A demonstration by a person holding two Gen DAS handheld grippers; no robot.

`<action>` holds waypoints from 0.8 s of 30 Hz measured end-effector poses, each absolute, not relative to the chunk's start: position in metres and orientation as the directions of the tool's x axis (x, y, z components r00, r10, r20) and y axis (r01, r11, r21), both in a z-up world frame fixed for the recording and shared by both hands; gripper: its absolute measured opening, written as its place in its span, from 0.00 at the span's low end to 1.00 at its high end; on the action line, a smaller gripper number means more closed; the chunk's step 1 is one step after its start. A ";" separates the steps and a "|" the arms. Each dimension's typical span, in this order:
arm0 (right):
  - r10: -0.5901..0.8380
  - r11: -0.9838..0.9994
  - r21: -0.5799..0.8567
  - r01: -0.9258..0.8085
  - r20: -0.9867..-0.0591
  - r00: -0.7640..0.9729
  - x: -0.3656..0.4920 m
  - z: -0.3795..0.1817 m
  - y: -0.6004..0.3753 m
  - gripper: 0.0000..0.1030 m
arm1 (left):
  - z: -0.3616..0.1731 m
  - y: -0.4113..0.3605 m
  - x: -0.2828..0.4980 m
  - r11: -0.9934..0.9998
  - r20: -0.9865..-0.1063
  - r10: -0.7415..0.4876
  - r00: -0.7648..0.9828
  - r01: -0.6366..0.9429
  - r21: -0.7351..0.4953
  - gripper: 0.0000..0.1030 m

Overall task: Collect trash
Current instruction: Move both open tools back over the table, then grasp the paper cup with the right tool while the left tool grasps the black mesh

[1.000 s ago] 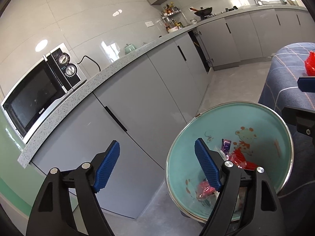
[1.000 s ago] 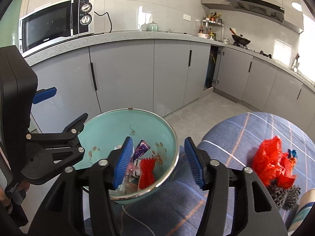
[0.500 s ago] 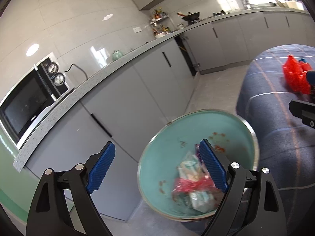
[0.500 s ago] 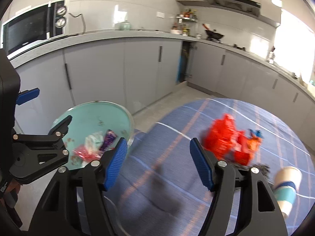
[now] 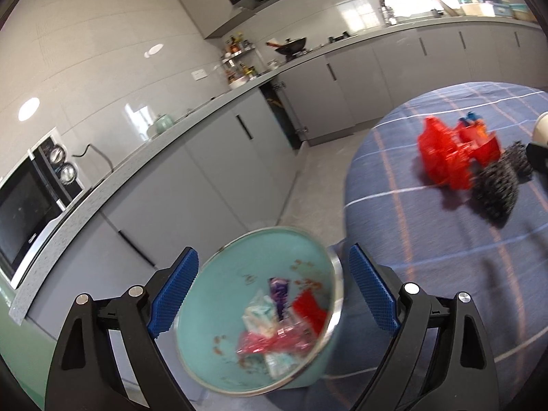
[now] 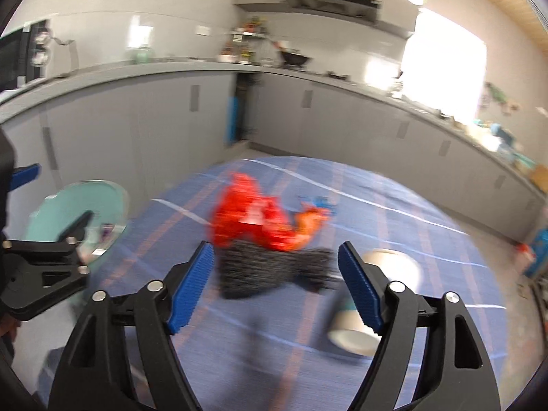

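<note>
A teal bowl (image 5: 239,294) with a metal rim holds several wrappers (image 5: 281,318) and sits at the left edge of the blue plaid table (image 5: 428,239). My left gripper (image 5: 274,294) is open and empty, its jaws either side of the bowl. On the table lie a red plastic bag (image 6: 253,219), a dark scrubby bundle (image 6: 270,270) and a paper cup (image 6: 373,294) on its side. My right gripper (image 6: 277,287) is open and empty, close above the dark bundle. The bowl also shows at the left of the right wrist view (image 6: 68,212).
Grey kitchen cabinets (image 5: 219,171) and a countertop run along the wall behind. A microwave (image 5: 30,202) stands on the counter at the left. A wok (image 5: 291,46) sits on the far stove. Grey floor (image 5: 318,178) lies between table and cabinets.
Both grippers swung right, from the bowl toward the table. The right gripper moved from over the bowl to above the red bag and dark bundle. Both stayed open.
</note>
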State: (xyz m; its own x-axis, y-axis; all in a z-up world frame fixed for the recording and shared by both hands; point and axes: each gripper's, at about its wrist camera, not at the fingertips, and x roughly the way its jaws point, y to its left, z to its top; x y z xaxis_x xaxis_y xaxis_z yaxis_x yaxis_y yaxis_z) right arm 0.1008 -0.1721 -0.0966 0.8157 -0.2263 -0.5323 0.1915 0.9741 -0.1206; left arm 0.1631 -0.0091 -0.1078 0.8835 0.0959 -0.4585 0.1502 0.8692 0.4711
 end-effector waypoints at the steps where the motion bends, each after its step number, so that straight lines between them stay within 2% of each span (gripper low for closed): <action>1: -0.250 0.968 -0.122 0.219 -0.534 0.807 0.099 -0.097 -0.180 0.75 | -0.108 -0.015 0.163 0.871 -0.464 0.080 0.882 0.165 0.464 0.86; 9: -0.364 0.916 -0.093 0.389 -0.599 0.713 0.093 -0.114 -0.246 0.80 | -0.115 -0.064 0.160 0.859 -0.496 -0.028 0.868 0.275 0.433 0.86; 20: -0.317 0.921 -0.048 0.386 -0.667 0.674 0.108 -0.131 -0.262 0.81 | -0.118 -0.093 0.163 0.844 -0.519 -0.079 0.851 0.334 0.419 0.86; 21: -0.314 0.921 -0.046 0.387 -0.675 0.668 0.109 -0.133 -0.263 0.78 | -0.118 -0.094 0.164 0.843 -0.520 -0.080 0.851 0.336 0.420 0.86; 22: -0.300 0.925 -0.039 0.378 -0.686 0.663 0.110 -0.134 -0.264 0.64 | -0.118 -0.094 0.164 0.842 -0.521 -0.081 0.850 0.338 0.420 0.86; 24: -0.281 0.930 -0.027 0.368 -0.696 0.661 0.108 -0.137 -0.267 0.59 | -0.119 -0.098 0.163 0.840 -0.522 -0.083 0.849 0.342 0.422 0.86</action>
State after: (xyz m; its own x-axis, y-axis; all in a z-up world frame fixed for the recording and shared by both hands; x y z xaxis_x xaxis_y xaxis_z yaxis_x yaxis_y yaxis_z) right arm 0.1083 -0.2673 -0.1366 0.6611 -0.2814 -0.6955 0.3677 0.9296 -0.0266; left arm 0.1628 -0.0979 -0.1188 0.8487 -0.0830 -0.5224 0.3420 0.8395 0.4222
